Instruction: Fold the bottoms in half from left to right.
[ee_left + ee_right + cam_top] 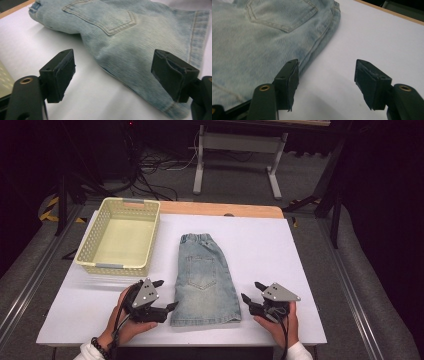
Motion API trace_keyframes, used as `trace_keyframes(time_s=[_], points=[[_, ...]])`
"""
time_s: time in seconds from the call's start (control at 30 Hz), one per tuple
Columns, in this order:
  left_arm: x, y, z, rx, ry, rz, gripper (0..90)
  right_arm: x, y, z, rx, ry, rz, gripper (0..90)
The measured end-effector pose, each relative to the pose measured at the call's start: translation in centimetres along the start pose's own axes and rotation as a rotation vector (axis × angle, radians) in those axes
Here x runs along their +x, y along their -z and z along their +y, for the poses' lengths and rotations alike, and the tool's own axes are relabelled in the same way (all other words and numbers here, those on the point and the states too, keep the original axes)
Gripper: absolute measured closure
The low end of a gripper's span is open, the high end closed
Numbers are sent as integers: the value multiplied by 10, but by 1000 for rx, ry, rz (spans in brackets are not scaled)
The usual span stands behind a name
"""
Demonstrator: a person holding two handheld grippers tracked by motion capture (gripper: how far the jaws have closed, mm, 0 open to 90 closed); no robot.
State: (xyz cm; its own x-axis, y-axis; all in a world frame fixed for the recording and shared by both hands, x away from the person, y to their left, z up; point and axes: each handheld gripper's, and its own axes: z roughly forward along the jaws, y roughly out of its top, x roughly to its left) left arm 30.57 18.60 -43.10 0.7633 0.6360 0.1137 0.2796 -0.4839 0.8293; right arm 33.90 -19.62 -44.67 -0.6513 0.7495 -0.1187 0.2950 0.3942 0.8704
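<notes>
The denim shorts [204, 279] lie flat on the white surface [280, 250], just to the right of the yellow basket [121, 235]. Their long way runs from the waistband at the far end to the hem at the near end. The left tool [167, 295] sits right by the shorts' near left edge, wide open, holding nothing. The right tool [251, 292] waits by the near right edge, a bit farther off, open and holding nothing too.
</notes>
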Motion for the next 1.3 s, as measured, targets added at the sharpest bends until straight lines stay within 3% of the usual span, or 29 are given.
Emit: trace_keyframes(time_s=[0.07, 0.2, 0.33, 0.47, 0.6, 0.7, 0.77, 0.93, 1.0, 1.3], points=[[-7, 1, 1, -1, 0, -19, 169, -1, -9, 8, 3, -20, 24, 372], [-21, 0, 0, 1, -8, -58, 149, 0, -31, 23, 31, -6, 50, 363], [-27, -12, -3, 51, -21, -70, 146, -1, -57, 37, 58, -30, 79, 340], [-28, -21, -8, 91, -20, -75, 150, -1, -79, 45, 130, -48, 76, 307], [-26, -25, -10, 109, -6, -81, 155, 0, -92, 43, 220, -74, 111, 290], [-25, -25, -10, 107, -13, -79, 152, -1, -94, 39, 245, -113, 168, 314], [-25, -24, -9, 101, -11, -75, 152, -1, -93, 39, 248, -111, 187, 376], [-24, -23, -9, 97, -8, -68, 152, -2, -88, 37, 236, -134, 215, 641], [-24, -23, -9, 97, -9, -67, 152, -2, -87, 35, 229, -138, 235, 706], [-21, -18, -8, 81, 0, -53, 152, 7, -73, 32, 210, -96, 193, 789]])
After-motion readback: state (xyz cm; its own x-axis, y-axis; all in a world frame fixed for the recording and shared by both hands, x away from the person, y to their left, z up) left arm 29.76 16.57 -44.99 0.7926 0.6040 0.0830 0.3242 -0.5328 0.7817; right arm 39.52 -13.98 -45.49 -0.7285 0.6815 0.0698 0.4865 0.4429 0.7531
